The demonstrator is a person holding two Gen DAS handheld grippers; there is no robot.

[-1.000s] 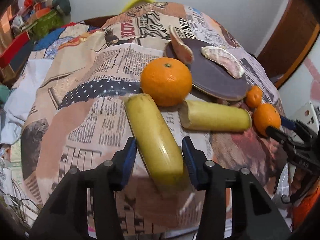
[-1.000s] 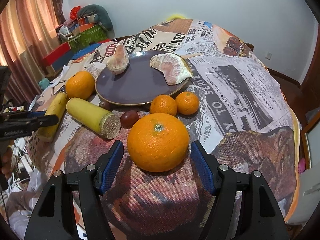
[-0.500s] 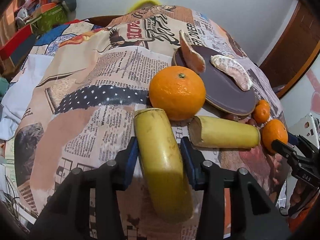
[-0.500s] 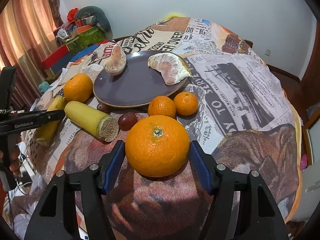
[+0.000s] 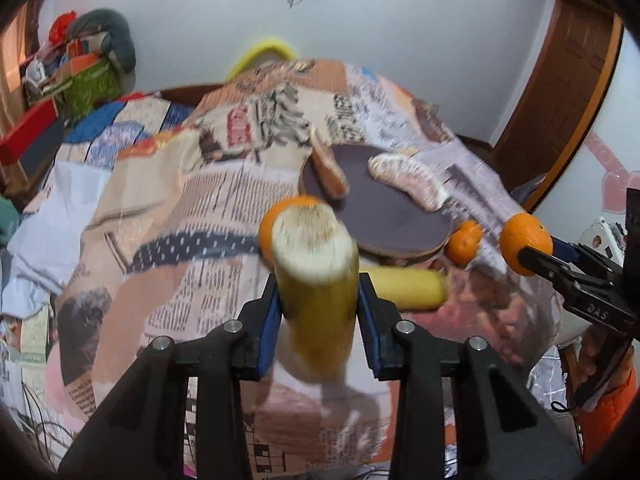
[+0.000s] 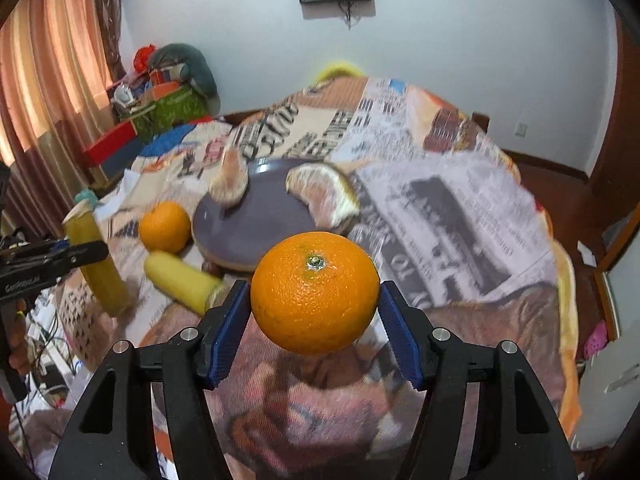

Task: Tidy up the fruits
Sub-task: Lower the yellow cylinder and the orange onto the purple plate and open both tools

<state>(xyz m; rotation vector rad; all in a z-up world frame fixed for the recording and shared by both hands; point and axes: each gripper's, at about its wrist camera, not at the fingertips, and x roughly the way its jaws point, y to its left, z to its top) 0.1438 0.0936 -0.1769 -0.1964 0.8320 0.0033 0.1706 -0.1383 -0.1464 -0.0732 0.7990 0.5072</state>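
Note:
My left gripper [image 5: 318, 312] is shut on a cut banana piece [image 5: 316, 280] and holds it lifted, cut end up, above the table; it also shows in the right wrist view [image 6: 94, 256]. My right gripper [image 6: 314, 316] is shut on a large orange [image 6: 315, 292], raised off the cloth; it shows in the left wrist view [image 5: 525, 244]. A dark purple plate [image 6: 256, 220] holds two peeled citrus pieces [image 6: 324, 196]. A second banana piece [image 6: 182, 282] and another orange [image 6: 165, 226] lie beside the plate. A small mandarin [image 5: 464, 242] sits by the plate's edge.
The table is covered by a newspaper-print cloth [image 6: 448, 216]. A pile of boxes and bags [image 6: 160, 96] stands at the far left by the curtain. A wooden door [image 5: 560, 92] is to the right in the left wrist view.
Both grippers closed on their fruit and rose: the left lifted and tilted the banana piece upright, the right lifted the large orange off the cloth.

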